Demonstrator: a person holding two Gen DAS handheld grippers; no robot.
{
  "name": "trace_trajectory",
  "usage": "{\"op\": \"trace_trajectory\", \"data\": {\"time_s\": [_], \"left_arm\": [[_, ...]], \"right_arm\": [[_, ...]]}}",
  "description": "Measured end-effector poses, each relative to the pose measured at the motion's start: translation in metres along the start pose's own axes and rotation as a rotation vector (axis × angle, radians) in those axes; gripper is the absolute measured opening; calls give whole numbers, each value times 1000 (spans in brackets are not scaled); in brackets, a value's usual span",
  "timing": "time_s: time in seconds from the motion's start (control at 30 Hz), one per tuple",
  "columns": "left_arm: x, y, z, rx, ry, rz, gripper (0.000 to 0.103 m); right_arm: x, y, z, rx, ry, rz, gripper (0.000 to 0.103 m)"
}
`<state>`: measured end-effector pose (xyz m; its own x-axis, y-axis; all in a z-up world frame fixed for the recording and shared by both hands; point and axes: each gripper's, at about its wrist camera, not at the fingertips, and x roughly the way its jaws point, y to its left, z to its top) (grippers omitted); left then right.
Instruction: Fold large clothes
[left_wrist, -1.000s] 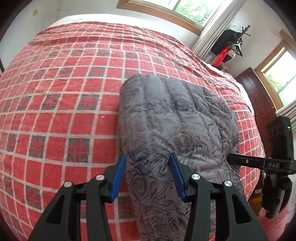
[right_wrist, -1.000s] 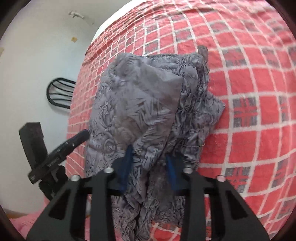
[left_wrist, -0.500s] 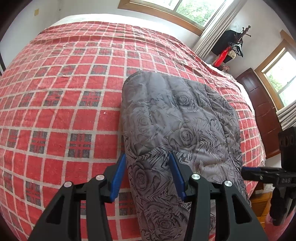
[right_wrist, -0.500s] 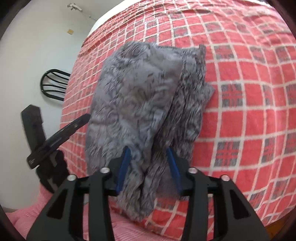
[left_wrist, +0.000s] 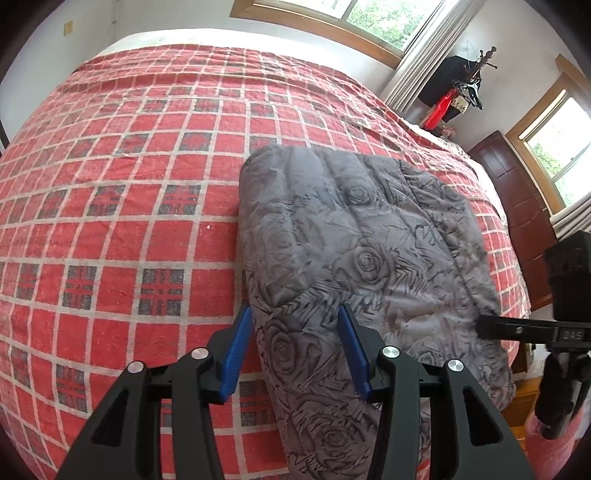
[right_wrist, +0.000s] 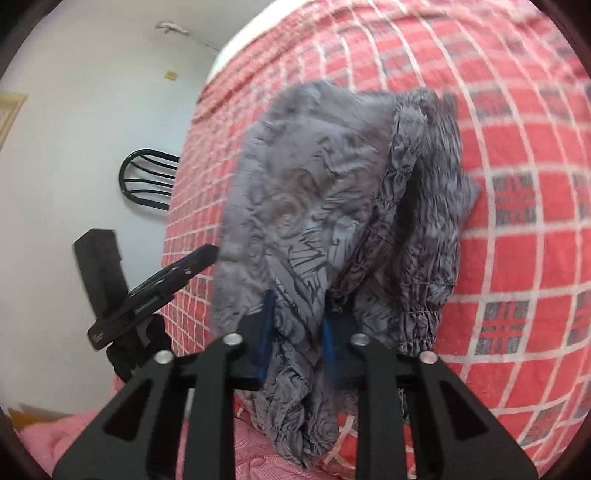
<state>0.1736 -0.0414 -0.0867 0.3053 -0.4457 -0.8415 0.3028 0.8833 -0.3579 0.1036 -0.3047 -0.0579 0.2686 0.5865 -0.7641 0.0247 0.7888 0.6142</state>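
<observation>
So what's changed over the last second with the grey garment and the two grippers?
The right gripper has closed on the near edge of the grey rose-print padded garment, bunching it. The left gripper stays open over the garment, which still lies on the red plaid bedspread.

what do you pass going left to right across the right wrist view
chair → left gripper → grey garment → red plaid bedspread

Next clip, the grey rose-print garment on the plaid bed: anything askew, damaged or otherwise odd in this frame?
No damage shows. The garment lies unevenly: its layers don't line up along the right side, and a gathered elastic edge sticks out near the bed edge. The right gripper pinches a bunched wad of it.
</observation>
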Motion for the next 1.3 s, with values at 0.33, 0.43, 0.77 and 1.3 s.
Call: {"op": "trace_trajectory", "data": {"time_s": [0.33,0.43,0.77,1.3], "left_arm": [[-3,-51,-4,87,26,-110,48],[14,-57,-10,120,63,-76,48],[40,-56,-25,162,71,-25,51],[2,-56,31,111,21,-20,48]], "right_arm": [[-43,-16,-21,2,-55,-119,13],[-25,-41,-29,60,-16,-126,13],[29,-70,-35,118,2,-155,14],[-46,-2,9,-99,-147,-391,34]]}}
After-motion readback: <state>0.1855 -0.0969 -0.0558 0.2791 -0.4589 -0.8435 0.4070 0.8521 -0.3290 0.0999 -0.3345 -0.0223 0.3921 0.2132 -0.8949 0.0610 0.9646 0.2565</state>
